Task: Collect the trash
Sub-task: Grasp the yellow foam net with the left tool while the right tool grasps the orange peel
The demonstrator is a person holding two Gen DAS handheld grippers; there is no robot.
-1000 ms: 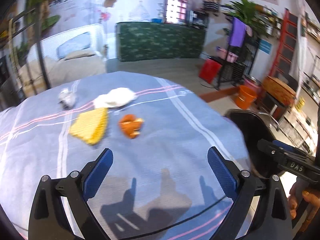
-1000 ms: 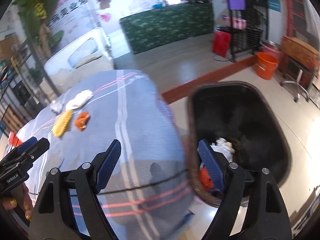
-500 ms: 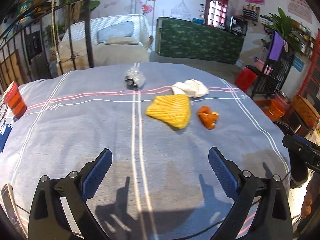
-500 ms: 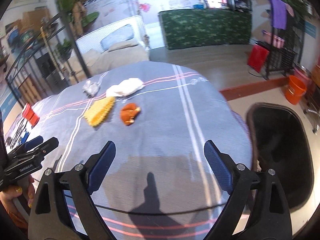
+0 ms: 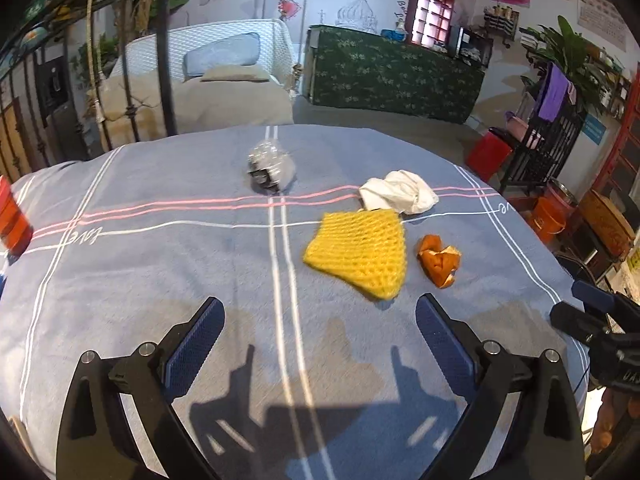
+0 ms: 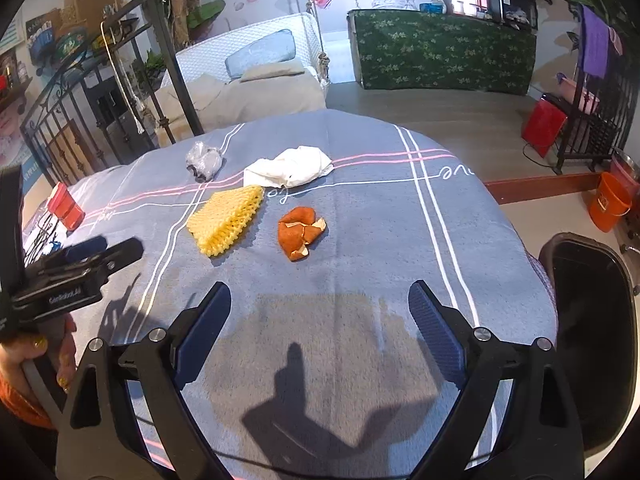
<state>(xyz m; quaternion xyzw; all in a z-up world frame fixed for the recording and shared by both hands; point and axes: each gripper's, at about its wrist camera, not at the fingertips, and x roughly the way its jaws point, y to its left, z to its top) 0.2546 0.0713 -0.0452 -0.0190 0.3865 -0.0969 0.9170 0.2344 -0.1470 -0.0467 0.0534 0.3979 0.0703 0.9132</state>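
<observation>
While both grippers hover over the table [image 5: 120, 280], their jaws gape wide, empty. Orange peel [image 6: 299, 232] lies beside yellow foam net [image 6: 226, 220].

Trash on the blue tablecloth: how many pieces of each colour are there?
Yellow: 1, the foam net
Orange: 1, the orange peel
White: 1, the crumpled tissue
Clear: 1, the scrunched plastic wrap
Total: 4
</observation>
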